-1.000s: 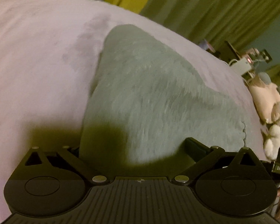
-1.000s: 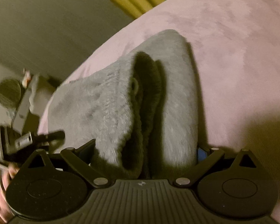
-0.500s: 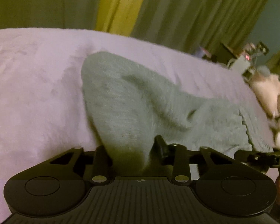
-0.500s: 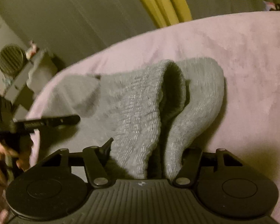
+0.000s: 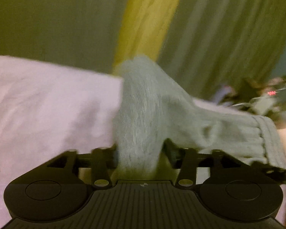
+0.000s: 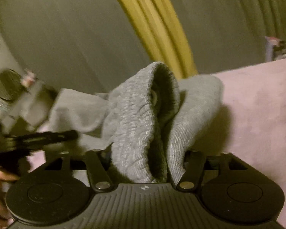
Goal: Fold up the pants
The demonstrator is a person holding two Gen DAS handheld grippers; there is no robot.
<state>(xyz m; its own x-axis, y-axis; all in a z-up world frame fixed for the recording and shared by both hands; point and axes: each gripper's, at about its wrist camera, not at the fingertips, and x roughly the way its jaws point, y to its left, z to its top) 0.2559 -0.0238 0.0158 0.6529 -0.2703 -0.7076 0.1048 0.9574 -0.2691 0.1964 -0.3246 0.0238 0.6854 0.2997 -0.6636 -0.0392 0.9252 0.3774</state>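
Observation:
The grey knit pants [image 5: 148, 110] lie on a pale pink bed cover [image 5: 47, 105] and rise in a bunched fold between my grippers. My left gripper [image 5: 139, 150] is shut on a plain edge of the pants and holds it lifted. My right gripper [image 6: 148, 156] is shut on the ribbed waistband end of the pants [image 6: 135, 118], which stands up in two folds. The left gripper [image 6: 47, 137] shows as a blurred dark bar at the left of the right wrist view. The fingertips are hidden by cloth.
Green and yellow curtains [image 5: 152, 19] hang behind the bed. Clutter with a red light [image 5: 270, 93] sits at the far right beyond the bed edge. A round dark object [image 6: 7, 85] stands at the left beside the bed. The pink cover [image 6: 257, 105] stretches to the right.
Both grippers closed on the pants about a second ago and have lifted them, tilting upward. The cloth now bunches taller, and more curtain shows in both views.

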